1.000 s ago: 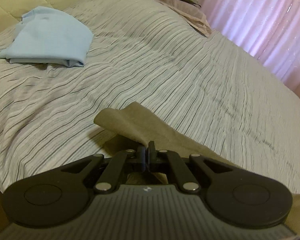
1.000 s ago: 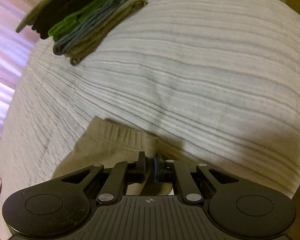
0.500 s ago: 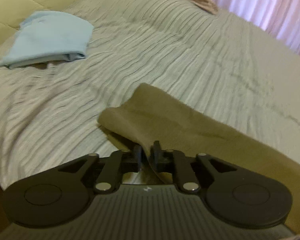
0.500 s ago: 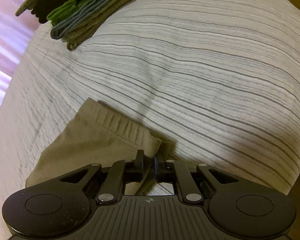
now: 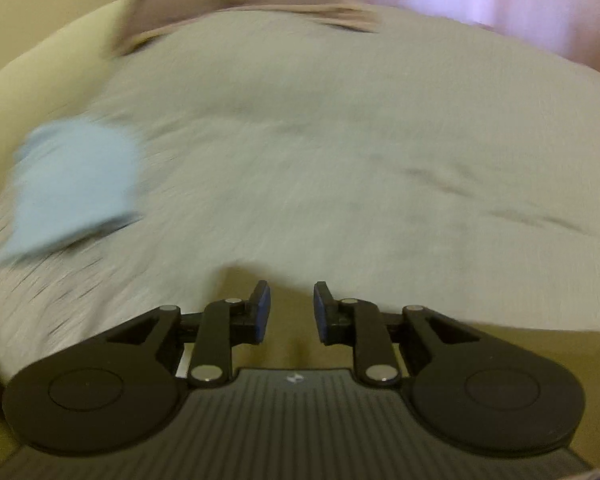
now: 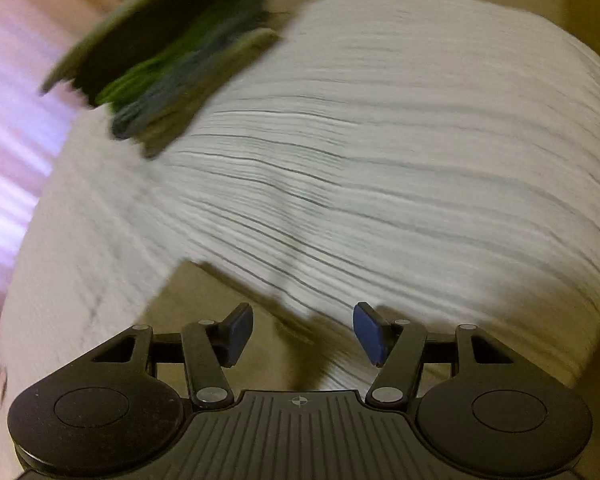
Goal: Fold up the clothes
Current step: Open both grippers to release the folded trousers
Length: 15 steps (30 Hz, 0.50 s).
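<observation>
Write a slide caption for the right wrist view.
Right gripper opening above the olive garment on the striped bedspread, folded clothes stack beyond.

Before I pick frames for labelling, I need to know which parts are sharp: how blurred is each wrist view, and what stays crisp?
Left wrist view: heavy motion smear over the striped bedspread and light-blue folded garment; only the left hand-held gripper is crisp. Right wrist view: the clothes stack is streaked, the stripes partly legible, the right hand-held gripper sharp.

Striped bedspread (image 6: pixel 380 160) covering a bed, olive garment (image 6: pixel 204 300) lying just beneath the tongs, folded light-blue cloth (image 5: pixel 76 176) far left, stacked folded clothes (image 6: pixel 172 72) beyond, pillows (image 5: pixel 236 12) at the head.
</observation>
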Motion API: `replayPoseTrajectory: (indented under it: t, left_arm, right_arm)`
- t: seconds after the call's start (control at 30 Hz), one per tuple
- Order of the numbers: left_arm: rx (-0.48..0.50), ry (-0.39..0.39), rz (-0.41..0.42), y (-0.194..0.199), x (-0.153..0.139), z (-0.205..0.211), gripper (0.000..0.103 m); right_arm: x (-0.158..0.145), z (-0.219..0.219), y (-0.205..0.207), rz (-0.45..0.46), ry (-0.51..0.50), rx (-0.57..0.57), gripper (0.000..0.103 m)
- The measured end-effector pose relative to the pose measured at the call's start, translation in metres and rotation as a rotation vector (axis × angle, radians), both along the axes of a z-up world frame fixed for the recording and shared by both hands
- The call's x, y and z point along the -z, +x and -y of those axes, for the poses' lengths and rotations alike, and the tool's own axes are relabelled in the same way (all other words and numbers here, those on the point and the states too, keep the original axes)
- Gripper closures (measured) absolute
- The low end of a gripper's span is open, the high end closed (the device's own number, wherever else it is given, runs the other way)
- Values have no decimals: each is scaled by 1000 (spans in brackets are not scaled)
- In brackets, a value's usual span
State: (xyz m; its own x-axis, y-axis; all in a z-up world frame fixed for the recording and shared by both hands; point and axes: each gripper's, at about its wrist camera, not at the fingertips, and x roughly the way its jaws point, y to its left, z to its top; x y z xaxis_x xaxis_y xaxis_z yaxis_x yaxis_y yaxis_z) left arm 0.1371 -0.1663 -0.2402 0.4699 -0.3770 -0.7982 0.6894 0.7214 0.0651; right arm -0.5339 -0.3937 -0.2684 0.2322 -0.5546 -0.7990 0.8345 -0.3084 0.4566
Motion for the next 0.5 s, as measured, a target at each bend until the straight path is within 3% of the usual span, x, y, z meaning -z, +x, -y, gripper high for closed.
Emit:
replayPoseTrajectory:
  t: [0.1,0.27,0.37,0.5]
  left_arm:
    - [230,-28,-140,-30,10,74,79]
    - [572,-94,-489,-110,41,209,75]
    - [699,-87,-689,-157,60,275,73]
    - [778,-21,-788,-197,85,329,69]
  right_arm:
    - [1,24,16,-29,-24,-116,43]
    - [12,59,43,4,-43,-254,43]
    - [17,67,52,10,-53,-339,43]
    - [25,69,51,27,-60,-406,43]
